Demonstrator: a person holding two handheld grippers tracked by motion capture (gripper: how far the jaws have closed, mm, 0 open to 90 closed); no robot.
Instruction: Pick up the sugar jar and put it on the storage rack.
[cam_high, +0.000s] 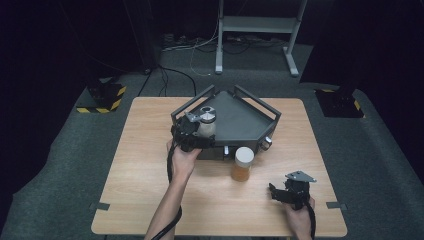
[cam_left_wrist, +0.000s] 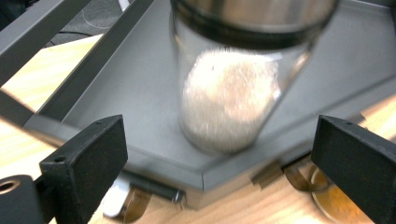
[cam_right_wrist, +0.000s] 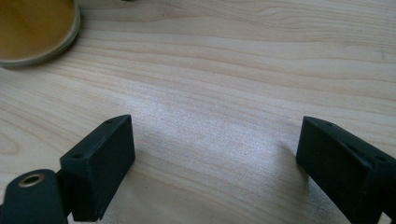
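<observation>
A clear jar of white powder (cam_high: 206, 123) with a metal lid stands in the near left corner of the grey tray (cam_high: 245, 122). My left gripper (cam_high: 196, 134) is right in front of it, jaws wide open. In the left gripper view the jar (cam_left_wrist: 229, 102) rises just beyond the open gripper (cam_left_wrist: 219, 144), inside the tray (cam_left_wrist: 130, 93). An amber jar (cam_high: 243, 164) with a pale lid stands on the table in front of the tray. My right gripper (cam_high: 278, 193) hovers low over the table near the front right, open and holding nothing (cam_right_wrist: 215, 144). The amber jar's base (cam_right_wrist: 32, 28) is at the top left of that view.
The tray has raised rails (cam_high: 192, 102) on its sides and small metal clips (cam_left_wrist: 135, 205) under its front edge. The wooden table (cam_high: 150, 170) stands on grey carpet. A metal stand (cam_high: 255, 25) and cables lie on the floor behind.
</observation>
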